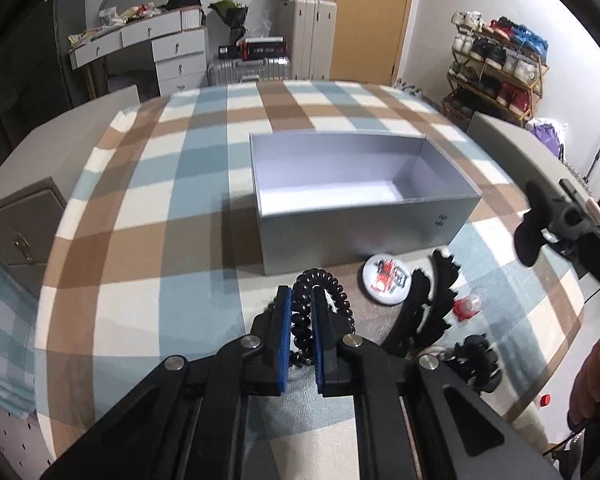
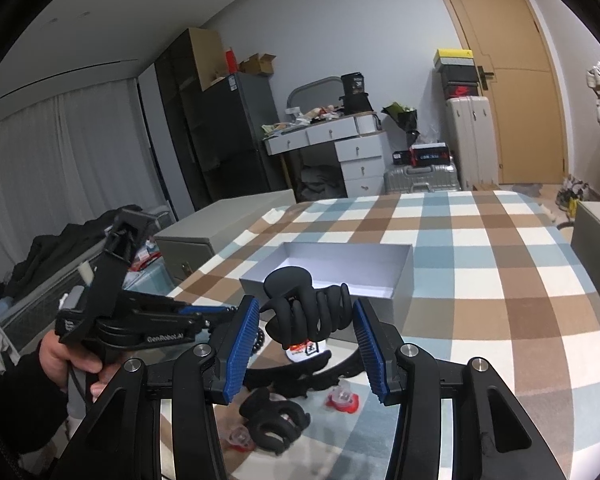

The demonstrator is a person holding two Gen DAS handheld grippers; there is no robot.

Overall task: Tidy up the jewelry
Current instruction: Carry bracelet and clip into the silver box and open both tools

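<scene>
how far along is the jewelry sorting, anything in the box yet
Nothing looks done: the grey box shows only its bare white floor. In hand: the left gripper is shut on a black spiral hair tie, and the right gripper holds a black claw clip in front of the box. Left on the checked tablecloth: a round badge, a black toothed hairband, another claw clip and small red pieces.

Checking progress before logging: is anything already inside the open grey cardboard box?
No, the grey cardboard box shows only its bare pale interior.

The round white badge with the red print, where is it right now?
In the left wrist view the round white badge lies on the checked cloth, just in front of the grey box, right of the coiled hair tie.
</scene>
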